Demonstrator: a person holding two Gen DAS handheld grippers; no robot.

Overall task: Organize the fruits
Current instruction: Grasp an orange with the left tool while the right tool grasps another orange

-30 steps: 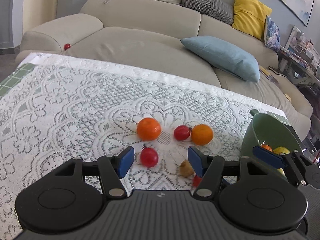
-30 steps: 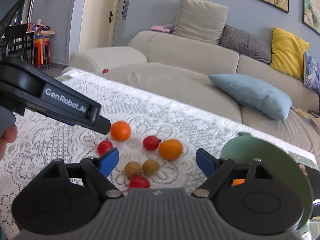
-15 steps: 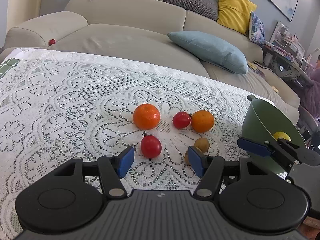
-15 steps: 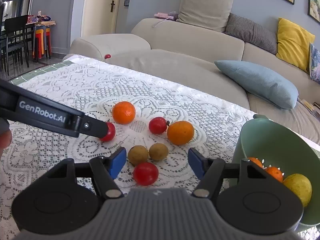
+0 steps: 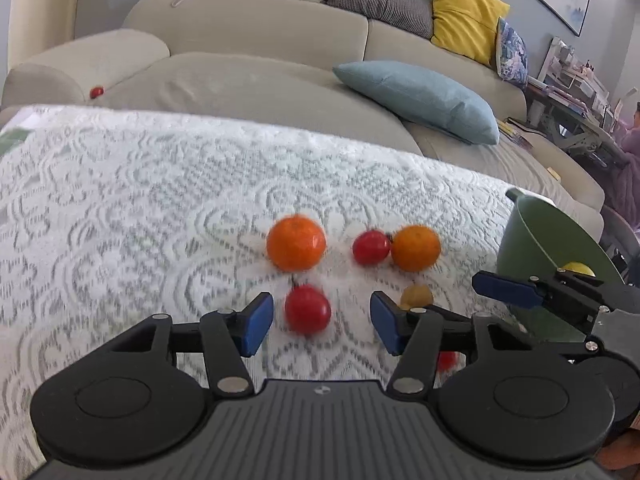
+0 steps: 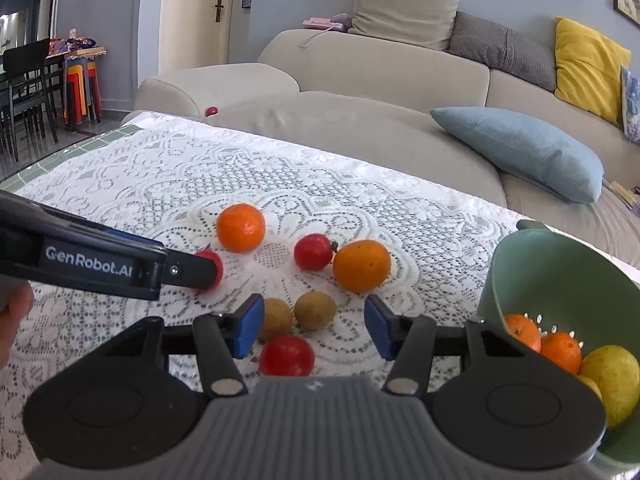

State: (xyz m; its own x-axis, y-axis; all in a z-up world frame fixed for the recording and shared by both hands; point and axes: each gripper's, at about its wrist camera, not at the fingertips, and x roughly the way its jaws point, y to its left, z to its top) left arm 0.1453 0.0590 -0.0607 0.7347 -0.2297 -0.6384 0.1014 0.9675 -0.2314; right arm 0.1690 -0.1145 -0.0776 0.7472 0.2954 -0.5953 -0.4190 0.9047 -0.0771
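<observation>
The right tongs (image 6: 314,328) hung with their blue pads apart and empty, a red tomato (image 6: 286,355) on the lace just below the gap. The left tongs (image 5: 321,322) also stood apart, flanking but not clamping another tomato (image 5: 307,309) on the tabletop (image 6: 120,184). Slightly farther lay 2 brown fruits (image 6: 315,310) side by side. Beyond them sat 2 oranges (image 6: 241,227) with a third tomato (image 6: 314,252) touching the right-hand one. At the right edge, a green colander (image 6: 560,264) held oranges and a yellow fruit (image 6: 614,376). A beige sofa (image 6: 380,76) stood behind.
</observation>
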